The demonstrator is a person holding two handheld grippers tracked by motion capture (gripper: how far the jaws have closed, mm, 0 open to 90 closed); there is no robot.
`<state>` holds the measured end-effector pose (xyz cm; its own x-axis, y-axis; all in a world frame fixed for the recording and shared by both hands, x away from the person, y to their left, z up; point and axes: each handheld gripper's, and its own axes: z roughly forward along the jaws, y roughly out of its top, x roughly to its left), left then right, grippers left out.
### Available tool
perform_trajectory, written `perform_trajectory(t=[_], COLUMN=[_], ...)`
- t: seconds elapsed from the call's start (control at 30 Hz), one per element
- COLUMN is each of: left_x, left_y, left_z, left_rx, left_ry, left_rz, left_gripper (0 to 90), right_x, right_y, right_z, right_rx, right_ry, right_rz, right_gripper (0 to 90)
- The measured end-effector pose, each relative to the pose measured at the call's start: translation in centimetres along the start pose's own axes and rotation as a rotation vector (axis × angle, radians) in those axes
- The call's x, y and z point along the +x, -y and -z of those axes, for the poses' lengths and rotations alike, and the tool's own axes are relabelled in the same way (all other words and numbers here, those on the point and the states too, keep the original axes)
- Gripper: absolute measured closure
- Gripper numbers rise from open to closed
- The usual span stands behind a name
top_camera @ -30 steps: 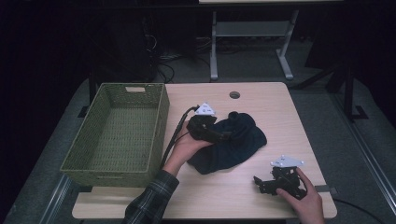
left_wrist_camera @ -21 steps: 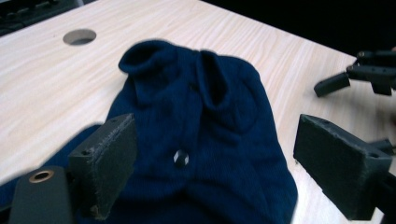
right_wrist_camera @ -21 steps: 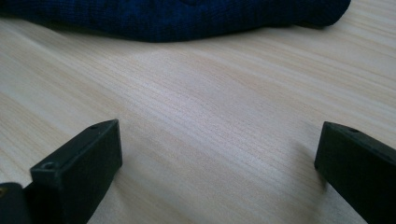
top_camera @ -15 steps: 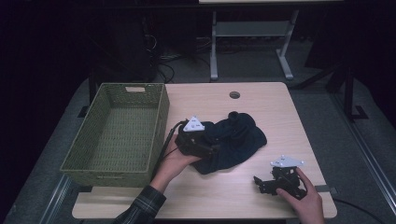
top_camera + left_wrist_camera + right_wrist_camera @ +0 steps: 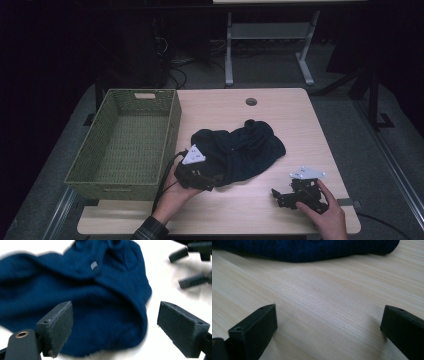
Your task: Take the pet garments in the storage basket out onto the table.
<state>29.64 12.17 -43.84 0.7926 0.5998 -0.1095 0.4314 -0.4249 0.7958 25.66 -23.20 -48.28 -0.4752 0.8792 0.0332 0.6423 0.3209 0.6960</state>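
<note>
The dark blue garment (image 5: 237, 152) lies crumpled on the counter (image 5: 280, 107), near its middle and just right of the woven basket (image 5: 125, 145). The garment and the basket are close but appear apart.

**Left tongs.** The left tongs (image 5: 197, 175) sit at the garment's near-left edge. In the left gripper view the jaws stand wide apart, with the cloth (image 5: 82, 297) spread between and beyond them. Nothing is clamped. The view is blurred, so it cannot be told whether the jaw tips touch the fabric.

**Right tongs.** The right tongs (image 5: 297, 192) rest low on the counter at the near-right corner, well apart from the left tongs. In the right gripper view the jaws are wide open over bare wood (image 5: 324, 302), with the garment's edge (image 5: 312, 250) farther ahead. They hold nothing.

**Step in hand.** Judged from the layout, the step is the approach to a first grasp on the garment, probably to move it to the basket.

**Next move.** The left tongs need to press down into a fold and close on enough thickness of cloth to hold.

**Surroundings and obstructions.**
- The basket is empty and open-topped.
- Its near wall stands higher than the counter, so a lifted garment must clear the rim.
- A round cable port (image 5: 251, 101) lies at the far edge, out of the way.
- The cable (image 5: 167, 175) trailing from the left tongs runs beside the basket and could snag on it.
</note>
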Motion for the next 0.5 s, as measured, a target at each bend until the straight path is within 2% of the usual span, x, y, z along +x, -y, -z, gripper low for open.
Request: perform_trajectory(t=[0.1, 0.2, 0.23, 0.27, 0.37, 0.5], left_x=[-0.5, -1.0, -1.0, -1.2, -1.3, -1.3], left_y=[1.1, 2.4, 2.4, 2.9, 3.2, 3.8], left_z=[0.3, 0.2, 0.2, 0.1, -0.1, -0.5], left_rx=[0.025, 0.08, 0.08, 0.112, 0.129, 0.156], left_ry=[-0.003, -0.032, -0.032, -0.041, -0.042, -0.073], left_rz=[0.011, -0.004, -0.004, -0.011, -0.017, -0.04], left_gripper=[12.9, 12.8, 12.8, 12.8, 12.8, 12.8], right_x=[0.0, 0.0, 0.0, 0.0, 0.0, 0.0], right_y=[0.0, 0.0, 0.0, 0.0, 0.0, 0.0], right_z=[0.0, 0.0, 0.0, 0.0, 0.0, 0.0], right_rx=[0.0, 0.0, 0.0, 0.0, 0.0, 0.0], right_ry=[0.0, 0.0, 0.0, 0.0, 0.0, 0.0], right_rz=[0.0, 0.0, 0.0, 0.0, 0.0, 0.0], right_gripper=[0.5, 0.4, 0.4, 0.5, 0.5, 0.4])
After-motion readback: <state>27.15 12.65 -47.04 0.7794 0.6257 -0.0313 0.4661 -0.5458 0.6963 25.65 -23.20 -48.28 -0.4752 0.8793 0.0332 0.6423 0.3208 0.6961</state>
